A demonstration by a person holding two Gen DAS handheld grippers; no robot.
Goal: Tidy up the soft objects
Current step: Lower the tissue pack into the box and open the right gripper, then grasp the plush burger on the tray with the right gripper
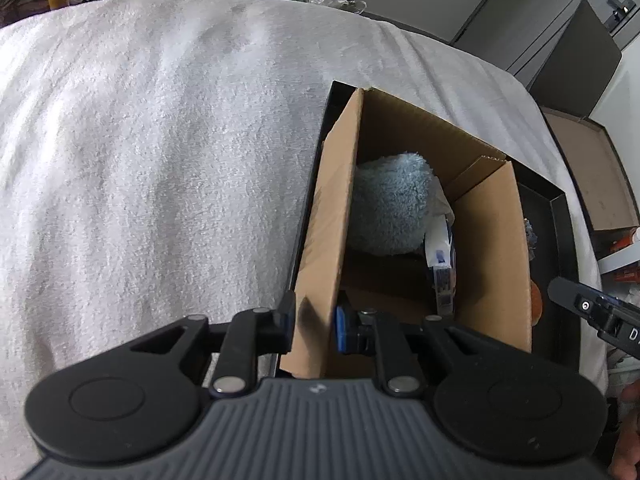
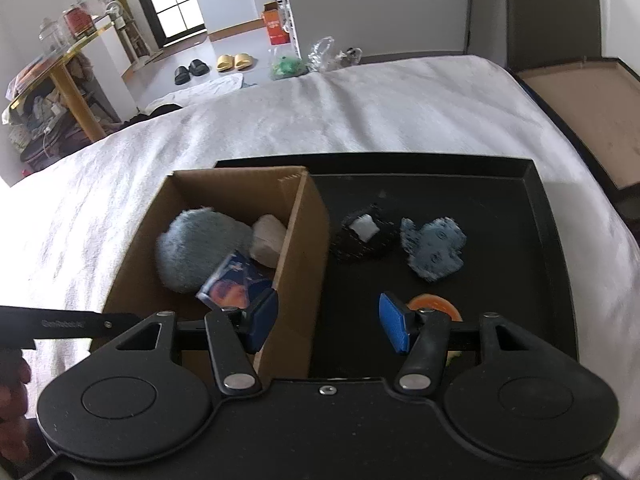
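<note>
A brown cardboard box [image 1: 492,240] stands at the left end of a black tray [image 2: 532,216] on the bed. My left gripper [image 1: 314,324] is shut on the box's left wall [image 1: 332,208]. Inside the box lie a fluffy blue-grey ball [image 2: 196,248], a beige soft lump [image 2: 269,240] and a printed tissue packet [image 2: 234,282]. My right gripper [image 2: 328,322] is open with nothing held; it hovers over the box's right wall [image 2: 300,248]. On the tray lie a black soft piece with a white label [image 2: 362,236], a blue-grey cloth [image 2: 434,252] and an orange item [image 2: 434,306], partly hidden by a finger.
A white fuzzy blanket [image 1: 160,140] covers the bed around the tray. An open flat carton [image 2: 580,108] lies off the bed's right side. On the floor beyond are slippers [image 2: 234,61], plastic bags [image 2: 320,54] and a yellow-legged table [image 2: 68,84]. A hand [image 2: 12,396] shows at the lower left.
</note>
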